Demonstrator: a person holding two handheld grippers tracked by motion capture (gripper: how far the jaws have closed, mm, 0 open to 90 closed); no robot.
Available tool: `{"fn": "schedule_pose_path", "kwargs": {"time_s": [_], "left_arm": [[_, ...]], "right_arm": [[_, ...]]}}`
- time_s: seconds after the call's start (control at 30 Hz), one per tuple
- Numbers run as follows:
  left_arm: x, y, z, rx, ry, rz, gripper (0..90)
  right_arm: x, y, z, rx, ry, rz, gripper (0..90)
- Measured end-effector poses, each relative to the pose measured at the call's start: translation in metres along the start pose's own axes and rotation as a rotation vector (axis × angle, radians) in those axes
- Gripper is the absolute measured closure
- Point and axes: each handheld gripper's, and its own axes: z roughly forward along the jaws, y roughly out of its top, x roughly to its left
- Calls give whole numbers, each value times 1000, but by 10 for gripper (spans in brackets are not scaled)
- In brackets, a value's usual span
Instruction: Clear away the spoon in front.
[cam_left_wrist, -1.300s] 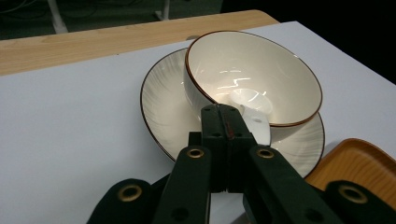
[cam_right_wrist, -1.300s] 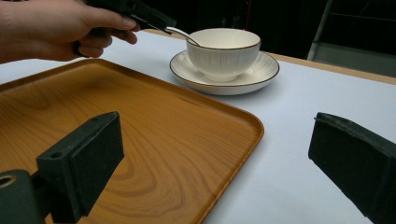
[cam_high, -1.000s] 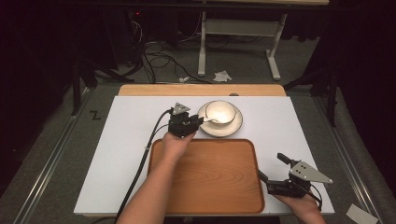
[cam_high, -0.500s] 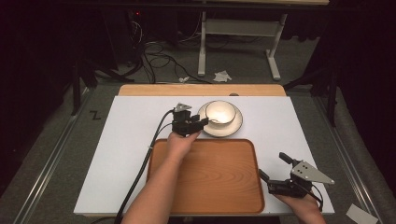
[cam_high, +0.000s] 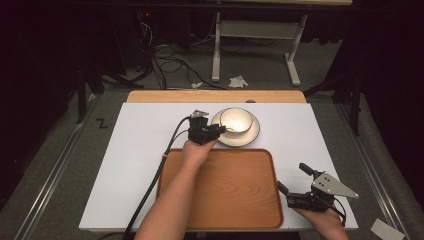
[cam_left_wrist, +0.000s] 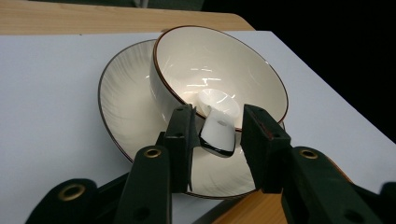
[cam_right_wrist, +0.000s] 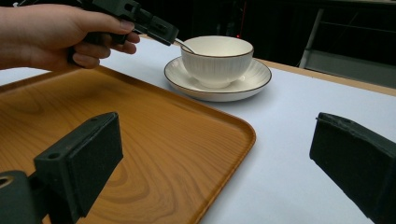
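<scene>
White spoon (cam_left_wrist: 218, 129) leans handle-out over the rim of the bowl (cam_left_wrist: 219, 74), so the left gripper (cam_left_wrist: 215, 135) brackets that handle with jaws just closing, while the right gripper (cam_high: 295, 182) waits spread beside the tray (cam_high: 235, 195).

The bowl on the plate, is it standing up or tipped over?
Upright. The bowl sits on the plate with its open mouth facing up, and a white spoon leans out over its rim.

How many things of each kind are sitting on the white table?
bowl: 1
saucer: 1
spoon: 1
tray: 1
Total: 4
</scene>
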Motion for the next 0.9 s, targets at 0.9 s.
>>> {"fn": "schedule_pose_path", "kwargs": {"time_s": [0.9], "left_arm": [[3,0,19,39,-73,-91,753]], "right_arm": [[1,1,0,-5,-5,-22,165]]}}
